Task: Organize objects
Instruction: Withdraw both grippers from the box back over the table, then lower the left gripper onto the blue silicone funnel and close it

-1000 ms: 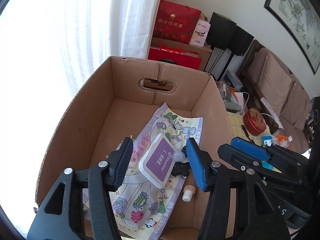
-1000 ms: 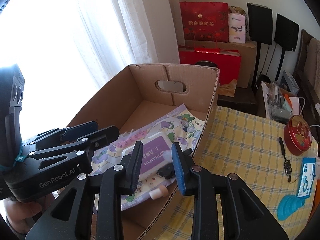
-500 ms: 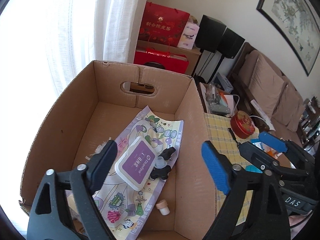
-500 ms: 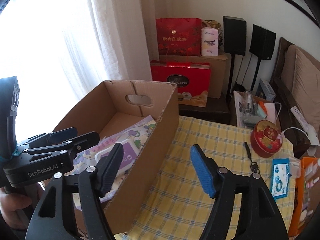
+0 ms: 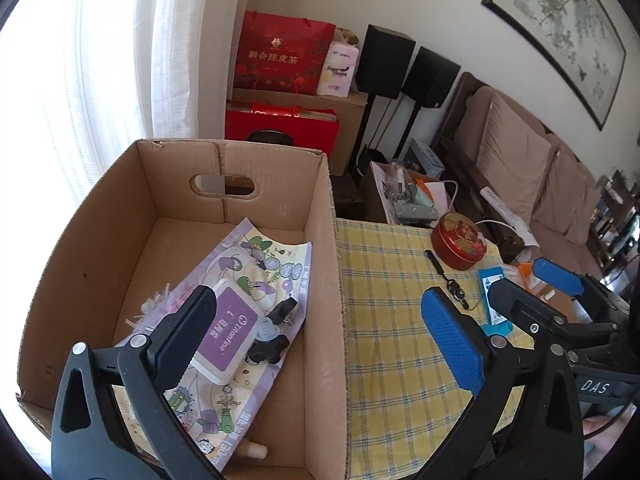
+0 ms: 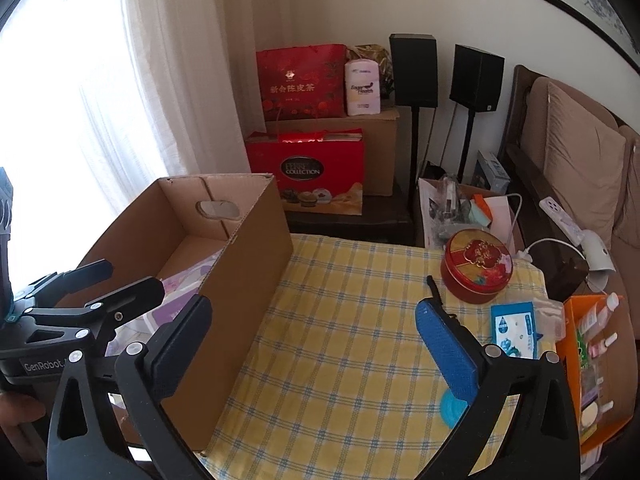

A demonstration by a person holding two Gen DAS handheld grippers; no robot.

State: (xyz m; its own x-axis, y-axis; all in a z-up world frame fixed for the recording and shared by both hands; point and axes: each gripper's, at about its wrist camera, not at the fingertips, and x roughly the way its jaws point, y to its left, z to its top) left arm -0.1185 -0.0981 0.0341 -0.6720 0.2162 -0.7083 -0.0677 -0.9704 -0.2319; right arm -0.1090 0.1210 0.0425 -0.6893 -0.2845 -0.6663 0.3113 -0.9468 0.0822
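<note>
Cardboard fills the left of your left wrist view: an open corrugated box (image 5: 324, 264) with an oval handle cutout at 12 o'clock in its far wall. Inside it lies a glossy purple wet-wipes pack (image 5: 240, 300) with a hard white flip lid, flat on the floor of the box, and a small black knobbed piece (image 5: 274, 340) rests on it at about 3 o'clock from the lid. A cork-coloured stopper (image 5: 254, 450) lies at 6 o'clock, near the box's near wall.

Your left gripper (image 5: 320, 336) has just been opening; its jaws stand wide apart with nothing between the pads, and they straddle the box's right wall. Your right gripper (image 6: 312, 344) has likewise just been opening and holds nothing, hanging over the yellow checked tablecloth (image 6: 340, 320) beside the box.

On the cloth, at 1 o'clock from the right gripper, sits a round red tin (image 6: 476, 266) with a gold lid. A black lanyard (image 6: 434, 286) lies just left of the tin, partly hidden by your blue pad. A blue sachet (image 6: 514, 330) lies flat at 3 o'clock, with an orange tray (image 6: 572, 320) of small bottles beyond it at the table edge. A teal disc (image 6: 450, 410) shows under the right finger.
</note>
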